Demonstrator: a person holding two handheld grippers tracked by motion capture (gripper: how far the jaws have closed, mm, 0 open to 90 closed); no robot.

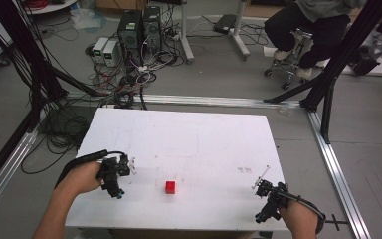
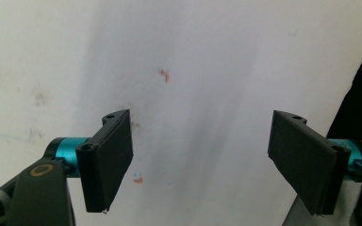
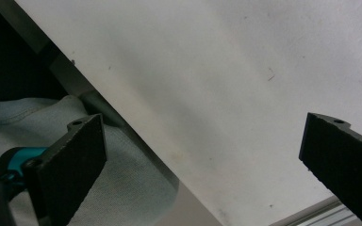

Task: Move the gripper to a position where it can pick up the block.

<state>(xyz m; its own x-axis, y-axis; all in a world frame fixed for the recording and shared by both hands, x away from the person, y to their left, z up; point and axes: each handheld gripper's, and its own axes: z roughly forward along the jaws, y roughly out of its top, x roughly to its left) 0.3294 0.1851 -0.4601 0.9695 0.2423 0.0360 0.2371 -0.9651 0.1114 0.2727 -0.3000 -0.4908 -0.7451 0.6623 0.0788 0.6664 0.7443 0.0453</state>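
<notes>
A small red cube [image 1: 170, 186] sits on the white table [image 1: 189, 134], near the middle of its front half. To the cube's left a hand holds my left gripper [image 1: 115, 179]. It points down at the bare table top, and in the left gripper view the left gripper [image 2: 200, 160] stands open with only white surface and faint red marks [image 2: 164, 74] between its jaws. My right gripper [image 1: 268, 201] is at the front right corner. In the right gripper view the right gripper [image 3: 202, 160] is open over the table's edge, above pale cloth [image 3: 132, 188].
Behind the table, computer towers [image 1: 139, 27] and tangled cables [image 1: 129, 79] lie on the floor. Aluminium rails [image 1: 219, 101] and black frame posts [image 1: 338, 59] border the table. A person sits on a wheeled stool [image 1: 293, 59] at the back right.
</notes>
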